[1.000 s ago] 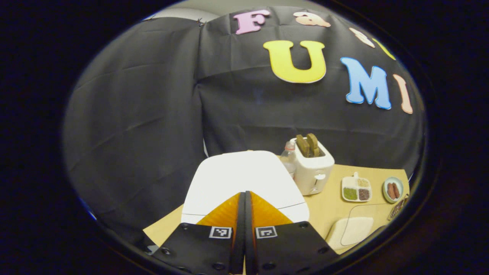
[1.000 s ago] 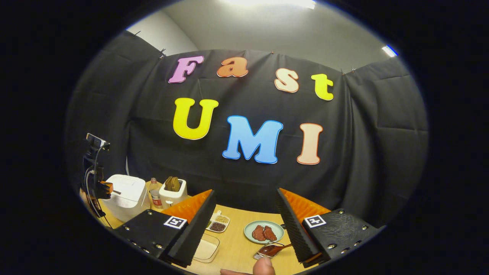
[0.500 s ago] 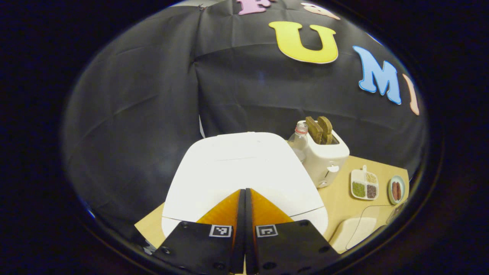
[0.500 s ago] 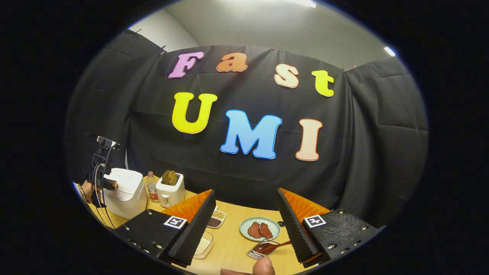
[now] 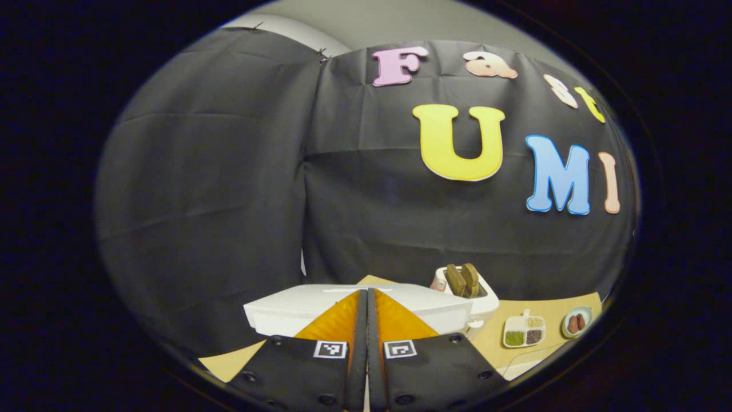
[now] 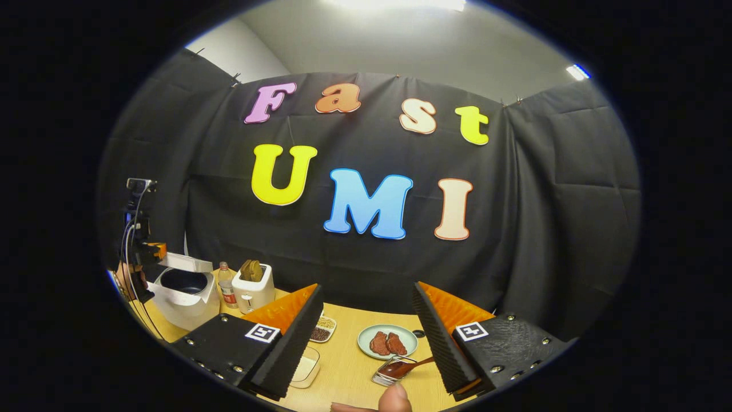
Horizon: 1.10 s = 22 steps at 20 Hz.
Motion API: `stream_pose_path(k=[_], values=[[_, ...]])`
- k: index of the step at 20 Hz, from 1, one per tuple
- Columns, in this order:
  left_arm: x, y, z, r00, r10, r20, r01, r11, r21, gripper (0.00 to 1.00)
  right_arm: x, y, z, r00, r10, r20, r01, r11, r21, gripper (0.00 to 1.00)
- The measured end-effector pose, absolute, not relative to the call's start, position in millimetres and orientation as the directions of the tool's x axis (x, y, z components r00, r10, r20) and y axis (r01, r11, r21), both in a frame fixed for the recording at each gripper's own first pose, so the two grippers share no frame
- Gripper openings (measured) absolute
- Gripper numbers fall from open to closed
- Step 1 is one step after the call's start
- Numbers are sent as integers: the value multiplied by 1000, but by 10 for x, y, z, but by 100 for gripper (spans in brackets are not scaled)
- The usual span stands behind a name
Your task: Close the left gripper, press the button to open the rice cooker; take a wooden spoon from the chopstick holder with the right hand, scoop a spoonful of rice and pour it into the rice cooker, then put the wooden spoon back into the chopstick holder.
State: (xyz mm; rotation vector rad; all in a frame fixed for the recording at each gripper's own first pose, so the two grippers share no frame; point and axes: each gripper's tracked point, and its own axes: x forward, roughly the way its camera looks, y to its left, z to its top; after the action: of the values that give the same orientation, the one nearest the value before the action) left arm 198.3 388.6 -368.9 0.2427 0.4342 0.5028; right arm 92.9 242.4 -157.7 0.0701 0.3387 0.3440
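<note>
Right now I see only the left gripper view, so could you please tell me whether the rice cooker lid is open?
Observer: Yes. In the right gripper view the rice cooker has its lid raised, and the dark inner pot shows.
Operator: Thank you. Are the right tongs open?
Observer: Yes, the right tongs stand wide open, holding nothing.
Operator: Where is the wooden spoon?
Observer: A brown spoon rests in a wire holder just ahead of those tongs.

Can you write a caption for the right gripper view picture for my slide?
Open right gripper over the table, with the rice cooker lid up beside the toaster.
</note>
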Motion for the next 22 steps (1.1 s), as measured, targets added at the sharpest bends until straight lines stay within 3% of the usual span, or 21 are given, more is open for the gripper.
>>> stream_pose_path(k=[6,9,10,11,13,15,22], values=[[1874,3767,-3528,804,480,-350,-386,870,306,14,869,2224,-1786,889,289,-356,-263,957,119,96],[1759,3590,-3400,820,456,-345,-363,881,302,25,909,2044,-1964,889,253,-383,-222,967,123,96],[1715,3529,-3352,826,450,-341,-357,884,302,48,939,1976,-2032,888,240,-392,-206,970,127,96],[1667,3456,-3310,830,442,-339,-348,887,304,39,965,1913,-2089,887,228,-401,-190,973,133,96],[1565,3369,-3230,836,440,-329,-339,885,320,58,1015,1764,-2216,886,205,-416,-157,977,147,96],[1444,3301,-3159,829,448,-333,-343,879,331,62,1087,1598,-2377,885,175,-432,-124,982,144,96],[961,2868,-2731,833,470,-292,-383,870,310,92,1427,1239,-3062,895,150,-421,-44,967,250,96]])
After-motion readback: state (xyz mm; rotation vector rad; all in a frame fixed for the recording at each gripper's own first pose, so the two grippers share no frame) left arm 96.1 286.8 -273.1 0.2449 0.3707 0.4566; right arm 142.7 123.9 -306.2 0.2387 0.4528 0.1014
